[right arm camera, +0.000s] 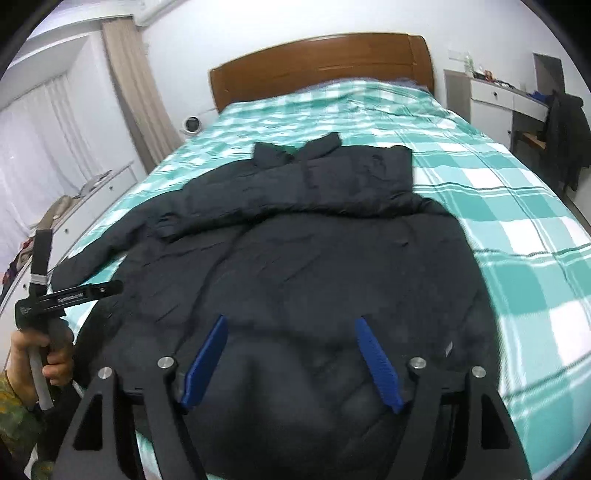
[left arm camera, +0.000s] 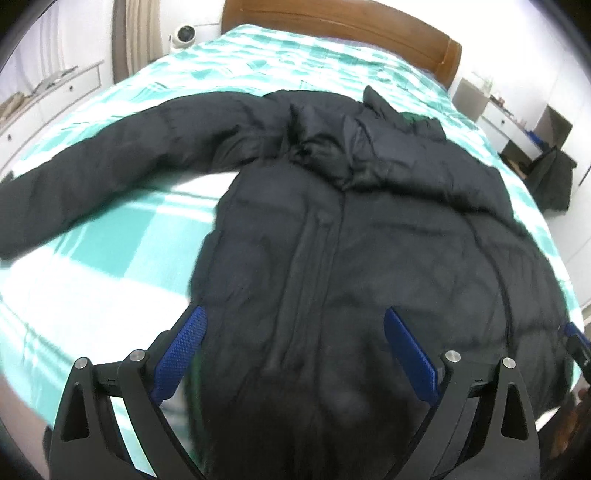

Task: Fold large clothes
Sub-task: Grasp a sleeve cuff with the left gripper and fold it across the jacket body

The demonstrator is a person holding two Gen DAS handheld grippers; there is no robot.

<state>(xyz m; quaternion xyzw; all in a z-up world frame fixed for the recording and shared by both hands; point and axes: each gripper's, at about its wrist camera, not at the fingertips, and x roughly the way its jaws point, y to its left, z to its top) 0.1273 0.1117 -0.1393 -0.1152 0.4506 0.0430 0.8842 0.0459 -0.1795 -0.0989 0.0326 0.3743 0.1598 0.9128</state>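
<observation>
Dark jacket [left arm camera: 369, 229] lies flat on the bed [left arm camera: 110, 236], collar far, hem nearest me. My left gripper [left arm camera: 295, 350] and right gripper [right arm camera: 290, 354] hover above the hem, fingers apart, empty. One sleeve [left arm camera: 110, 158] stretches leftward, nearer my left hand.

A black puffer jacket [left arm camera: 332, 229] lies front up on a bed [left arm camera: 110, 240] with a green-and-white checked cover. One sleeve [left arm camera: 110, 162] stretches out to the left. The left gripper [left arm camera: 293, 325] hovers over the hem, blue pads [left arm camera: 184, 350] spread wide, nothing between them. A wooden headboard [left arm camera: 369, 33] stands behind.
</observation>
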